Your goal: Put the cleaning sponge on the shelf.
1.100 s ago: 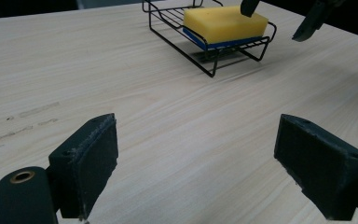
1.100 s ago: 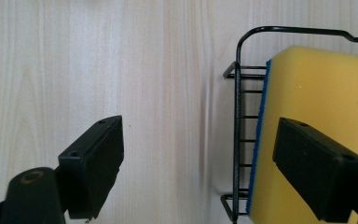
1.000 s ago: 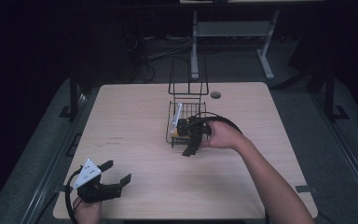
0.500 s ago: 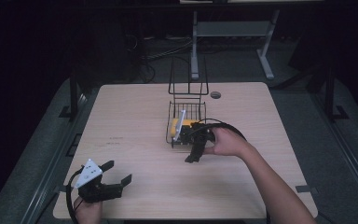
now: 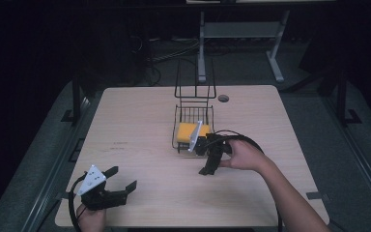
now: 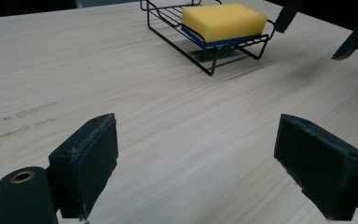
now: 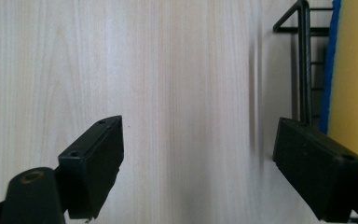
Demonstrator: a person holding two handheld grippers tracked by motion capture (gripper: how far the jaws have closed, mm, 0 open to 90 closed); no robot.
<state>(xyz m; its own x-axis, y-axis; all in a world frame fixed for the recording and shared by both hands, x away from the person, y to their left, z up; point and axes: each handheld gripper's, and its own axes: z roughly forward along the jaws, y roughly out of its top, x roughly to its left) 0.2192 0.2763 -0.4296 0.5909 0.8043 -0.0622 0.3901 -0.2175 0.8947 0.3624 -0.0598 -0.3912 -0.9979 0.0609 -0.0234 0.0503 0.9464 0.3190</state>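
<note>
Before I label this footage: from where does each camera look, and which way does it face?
High view: above the person's side, facing forward and down on the table; forearms, left gripper, right gripper.
Left gripper view: low, between open jaws toward the sponge in the wire rack.
Right gripper view: looks down beside the rack.
All share the sponge.

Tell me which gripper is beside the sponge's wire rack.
The right gripper, jaws open beside the wire rack holding the yellow sponge; the left gripper sits far off, near the table's front-left corner.
</note>
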